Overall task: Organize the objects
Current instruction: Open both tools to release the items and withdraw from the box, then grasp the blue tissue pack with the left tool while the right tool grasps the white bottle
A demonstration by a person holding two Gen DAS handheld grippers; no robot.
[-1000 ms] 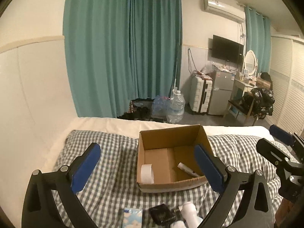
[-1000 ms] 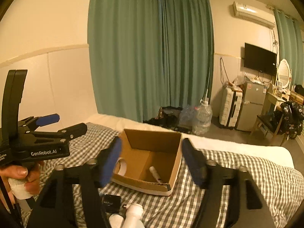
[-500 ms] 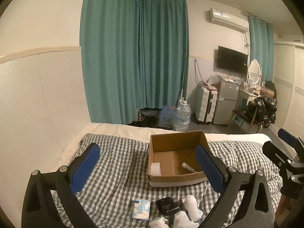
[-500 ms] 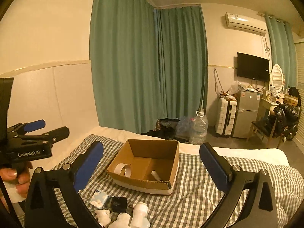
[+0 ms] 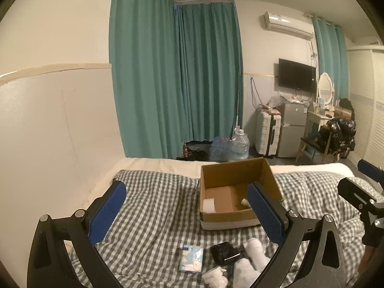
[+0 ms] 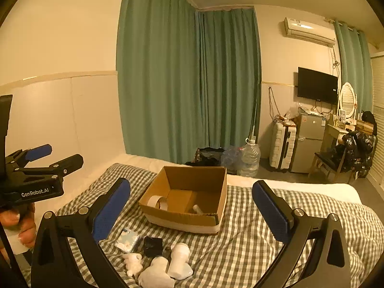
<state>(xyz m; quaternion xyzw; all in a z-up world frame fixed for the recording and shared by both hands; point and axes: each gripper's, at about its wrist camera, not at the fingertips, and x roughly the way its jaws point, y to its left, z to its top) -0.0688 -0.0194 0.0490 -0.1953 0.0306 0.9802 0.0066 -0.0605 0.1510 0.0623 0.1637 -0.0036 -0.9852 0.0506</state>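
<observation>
An open cardboard box [image 5: 236, 193] [image 6: 189, 204] sits on the checked bed cover; inside are a tape roll [image 5: 208, 204] [image 6: 157, 202] and a white tube [image 6: 198, 208]. In front of it lie a blue tissue pack [image 5: 191, 258] [image 6: 127, 240], a black object [image 5: 224, 252] [image 6: 153, 246], white socks [image 5: 254, 252] [image 6: 180, 260] and a small white toy [image 6: 132, 262]. My left gripper [image 5: 187, 213] is open and empty, held above these items. My right gripper [image 6: 190, 213] is open and empty, also above them. The left gripper also shows in the right wrist view [image 6: 40, 165].
The bed [image 6: 300, 216] runs along the white wall at left. Beyond its far edge are teal curtains [image 5: 177, 84], water jugs [image 5: 237, 147], a suitcase [image 5: 267, 134], a small fridge [image 5: 291, 129] and a chair with black bags [image 5: 336, 134].
Both grippers have pulled back and up from the box, so the loose items in front of it now show. The right gripper's jaws have opened wide.
</observation>
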